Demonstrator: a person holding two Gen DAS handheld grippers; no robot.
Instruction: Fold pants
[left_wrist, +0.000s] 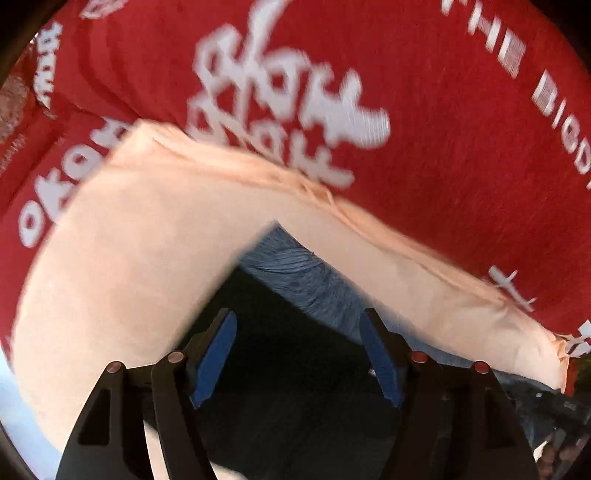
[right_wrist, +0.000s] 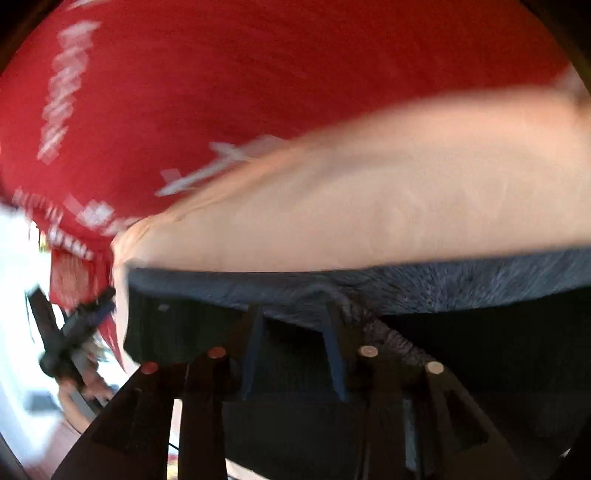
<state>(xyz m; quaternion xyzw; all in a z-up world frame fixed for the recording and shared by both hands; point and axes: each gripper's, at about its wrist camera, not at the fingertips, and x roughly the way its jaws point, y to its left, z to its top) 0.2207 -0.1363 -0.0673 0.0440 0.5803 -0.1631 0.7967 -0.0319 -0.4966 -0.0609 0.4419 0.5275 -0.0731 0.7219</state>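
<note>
Between spread blue pads: left gripper (left_wrist: 299, 354) empty | right gripper (right_wrist: 291, 354) jaws parted, grasp unclear; blurred | peach pants (left_wrist: 147, 258) just ahead on red printed cloth (left_wrist: 443, 147) | judged: slow down; pinch hem edge squarely

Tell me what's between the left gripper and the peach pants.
Left wrist view: a dark surface and blue-grey fuzzy fabric lie between the left gripper and the peach pants.

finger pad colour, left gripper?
Blue pads on black fingers; clearest in the left wrist view.
</note>
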